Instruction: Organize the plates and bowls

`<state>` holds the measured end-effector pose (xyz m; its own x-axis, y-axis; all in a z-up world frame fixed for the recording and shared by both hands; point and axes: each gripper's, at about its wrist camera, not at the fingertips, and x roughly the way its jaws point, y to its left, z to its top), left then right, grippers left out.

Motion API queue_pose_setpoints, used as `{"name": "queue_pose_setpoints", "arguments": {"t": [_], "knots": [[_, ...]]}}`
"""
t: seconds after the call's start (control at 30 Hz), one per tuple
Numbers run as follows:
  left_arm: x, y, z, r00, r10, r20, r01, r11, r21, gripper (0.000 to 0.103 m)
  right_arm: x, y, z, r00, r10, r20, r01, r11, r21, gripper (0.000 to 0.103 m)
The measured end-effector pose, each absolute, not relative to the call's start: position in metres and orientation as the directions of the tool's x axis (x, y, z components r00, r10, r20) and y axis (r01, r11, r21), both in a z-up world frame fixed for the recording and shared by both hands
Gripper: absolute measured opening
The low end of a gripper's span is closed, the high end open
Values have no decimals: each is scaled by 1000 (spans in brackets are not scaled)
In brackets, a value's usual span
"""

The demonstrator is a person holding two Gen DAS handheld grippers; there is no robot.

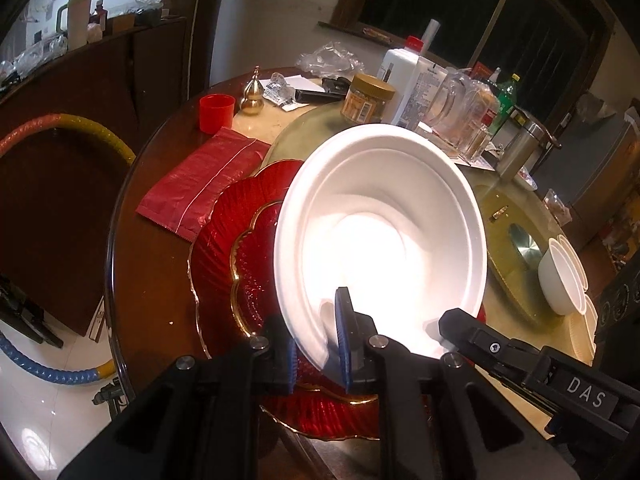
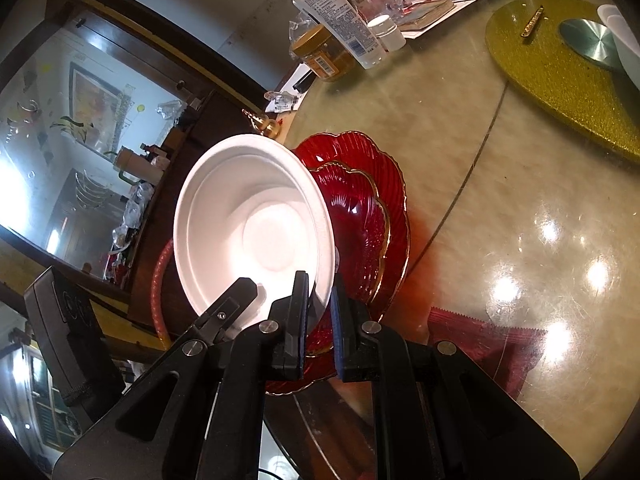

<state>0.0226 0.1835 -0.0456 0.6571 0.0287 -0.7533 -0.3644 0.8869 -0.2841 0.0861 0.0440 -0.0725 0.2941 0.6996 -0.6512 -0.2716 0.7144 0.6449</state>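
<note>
Round and marble-topped, the surface [image 2: 520,200] carried a clutter of bottles and jars at its far side, with a gold turntable mat [image 2: 560,76] toward the middle. Near its wooden edge lay two red glass plates, the smaller scalloped plate [image 1: 256,264] nested on the larger ribbed plate [image 1: 216,236]. I held one white foam bowl [image 1: 380,232] between both tools: my left claw [image 1: 316,344] was clenched on the near rim, one blue pad inside the wall and one outside, and my right claw [image 2: 320,320] pinched the rim likewise at another point. The bowl hung tilted, mouth toward the cameras, directly over the red plates; whether its base touched them could not be told. A stack of small white bowls [image 1: 564,280] stood well apart. Judged step: setting the bowl onto the plate stack. The next move would call for levelling the bowl, lowering it to rest, then releasing both claws together.
</note>
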Motion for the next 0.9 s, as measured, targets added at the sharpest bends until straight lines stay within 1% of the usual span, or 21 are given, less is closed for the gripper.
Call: {"name": "queue_pose_setpoints", "arguments": {"t": [0.83,0.87,0.9], "knots": [[21,181,-50,656,55,-753,-367,895,-254,19,84,44,-73,299,694,-655,-280,720,635,10],[22,180,-50,654,57,-754,-369,895,-252,20,85,43,-73,297,695,-654,-280,719,636,10],[22,180,-50,652,67,-755,-374,895,-244,22,85,43,-73,298,696,-653,-281,718,637,10]]}}
